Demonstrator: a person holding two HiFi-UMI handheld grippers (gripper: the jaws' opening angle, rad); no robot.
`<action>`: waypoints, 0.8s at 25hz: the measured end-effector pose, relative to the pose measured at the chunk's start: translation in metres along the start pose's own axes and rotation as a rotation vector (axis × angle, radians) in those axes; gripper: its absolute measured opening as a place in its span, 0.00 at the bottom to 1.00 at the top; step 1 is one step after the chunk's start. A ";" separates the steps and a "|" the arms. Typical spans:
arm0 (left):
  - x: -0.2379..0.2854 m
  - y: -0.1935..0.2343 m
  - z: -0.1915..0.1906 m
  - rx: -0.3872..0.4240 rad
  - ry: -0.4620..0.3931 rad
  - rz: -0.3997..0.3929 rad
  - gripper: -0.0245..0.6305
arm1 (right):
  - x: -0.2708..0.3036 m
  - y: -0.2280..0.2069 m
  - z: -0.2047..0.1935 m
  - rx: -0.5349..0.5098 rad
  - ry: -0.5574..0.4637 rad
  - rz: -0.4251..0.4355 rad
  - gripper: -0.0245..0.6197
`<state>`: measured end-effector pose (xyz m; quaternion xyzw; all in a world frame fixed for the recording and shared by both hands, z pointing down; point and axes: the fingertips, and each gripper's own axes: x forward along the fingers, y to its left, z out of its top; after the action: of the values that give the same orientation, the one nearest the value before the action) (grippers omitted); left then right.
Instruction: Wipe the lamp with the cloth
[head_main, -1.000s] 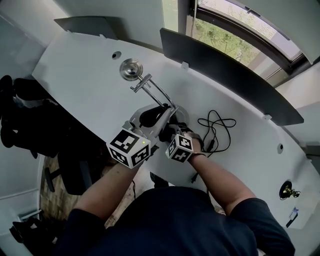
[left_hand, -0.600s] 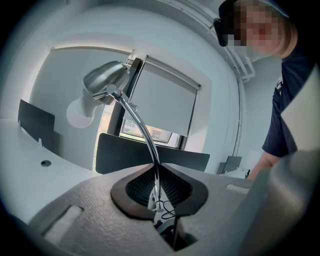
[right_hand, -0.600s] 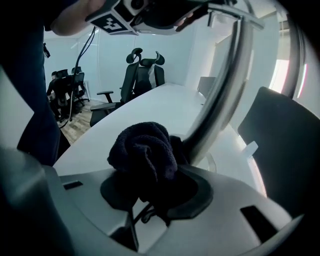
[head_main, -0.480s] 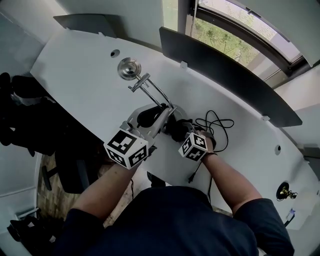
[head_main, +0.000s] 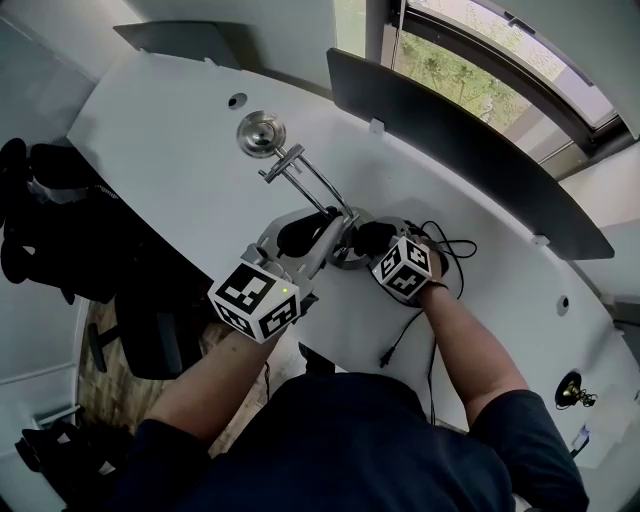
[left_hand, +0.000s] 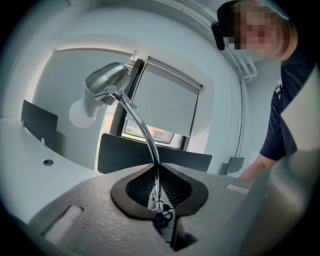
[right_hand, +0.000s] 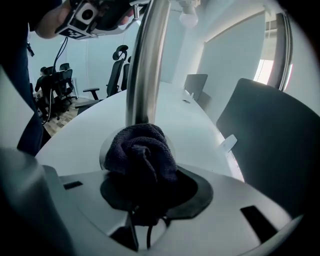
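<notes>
A chrome desk lamp stands on the white table (head_main: 170, 150), its head (head_main: 262, 133) at the far left and its thin arm (head_main: 310, 180) running down to a round base (head_main: 345, 258). My left gripper (head_main: 322, 222) is shut on the lamp's arm (left_hand: 145, 135) low down, with the lamp head (left_hand: 105, 82) above. My right gripper (head_main: 372, 240) is shut on a bunched dark cloth (head_main: 368, 236). In the right gripper view the cloth (right_hand: 142, 152) presses against the foot of the lamp's stem (right_hand: 147, 60), on the base.
A black cable (head_main: 445, 252) lies coiled on the table just right of the lamp. A dark partition panel (head_main: 450, 130) runs along the far edge below the window. A small brass object (head_main: 578, 387) sits at the right end. Office chairs (head_main: 40, 230) stand off the left edge.
My right gripper has carried the cloth to the right and farther away, round the lamp's base. The left gripper keeps its hold on the lamp arm in the same place.
</notes>
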<state>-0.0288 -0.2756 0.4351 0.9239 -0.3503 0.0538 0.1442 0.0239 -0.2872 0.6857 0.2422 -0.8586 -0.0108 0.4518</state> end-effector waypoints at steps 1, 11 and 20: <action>0.000 0.000 0.000 0.000 0.000 0.003 0.10 | 0.001 -0.004 0.001 -0.006 -0.002 -0.004 0.26; 0.000 0.002 -0.001 -0.006 -0.001 0.039 0.10 | 0.022 -0.040 0.013 -0.027 -0.002 -0.039 0.26; -0.003 -0.001 -0.002 0.004 0.037 0.064 0.10 | 0.001 -0.044 0.022 0.021 -0.005 -0.102 0.26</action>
<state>-0.0308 -0.2726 0.4363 0.9114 -0.3767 0.0761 0.1472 0.0239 -0.3314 0.6631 0.2903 -0.8462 -0.0254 0.4461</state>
